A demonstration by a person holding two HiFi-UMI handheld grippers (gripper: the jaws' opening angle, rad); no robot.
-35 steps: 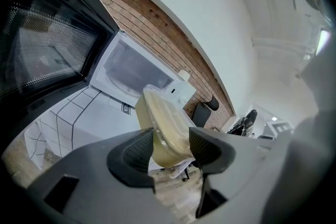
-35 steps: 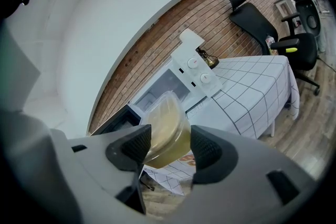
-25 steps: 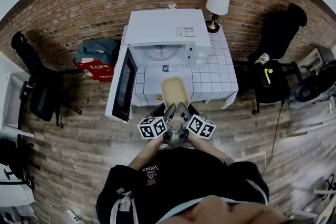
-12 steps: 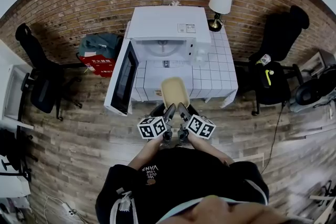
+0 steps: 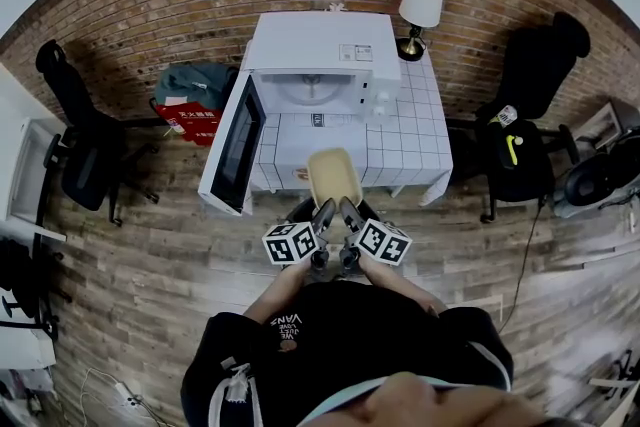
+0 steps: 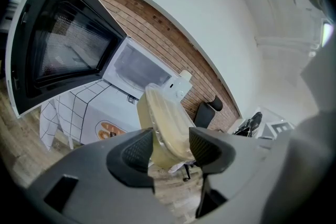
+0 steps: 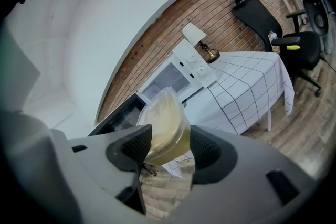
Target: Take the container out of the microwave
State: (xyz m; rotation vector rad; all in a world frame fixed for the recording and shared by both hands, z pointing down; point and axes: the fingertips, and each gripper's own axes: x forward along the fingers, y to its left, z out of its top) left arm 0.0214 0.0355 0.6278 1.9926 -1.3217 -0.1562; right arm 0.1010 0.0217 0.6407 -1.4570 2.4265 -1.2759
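A pale, lidded translucent container [image 5: 334, 177] with yellowish contents hangs in the air in front of the tiled table [image 5: 420, 140], outside the white microwave [image 5: 310, 50]. The microwave's door [image 5: 233, 153] stands swung open to the left, and its cavity shows only the turntable. My left gripper [image 5: 322, 212] grips the container's near left edge and my right gripper [image 5: 348, 210] its near right edge. In the left gripper view the container [image 6: 164, 123] sits pinched between the pads of the left gripper [image 6: 170, 147]. The right gripper view shows the container [image 7: 164, 124] held the same way by the right gripper [image 7: 170, 147].
A table lamp [image 5: 418, 1] stands on the table right of the microwave. An office chair [image 5: 520, 155] is at the right, another chair [image 5: 78, 160] at the left, and a red and teal bag [image 5: 190, 107] lies on the wooden floor left of the table.
Both grippers and the container have drawn slightly back from the microwave. The grip on the container looks the same.
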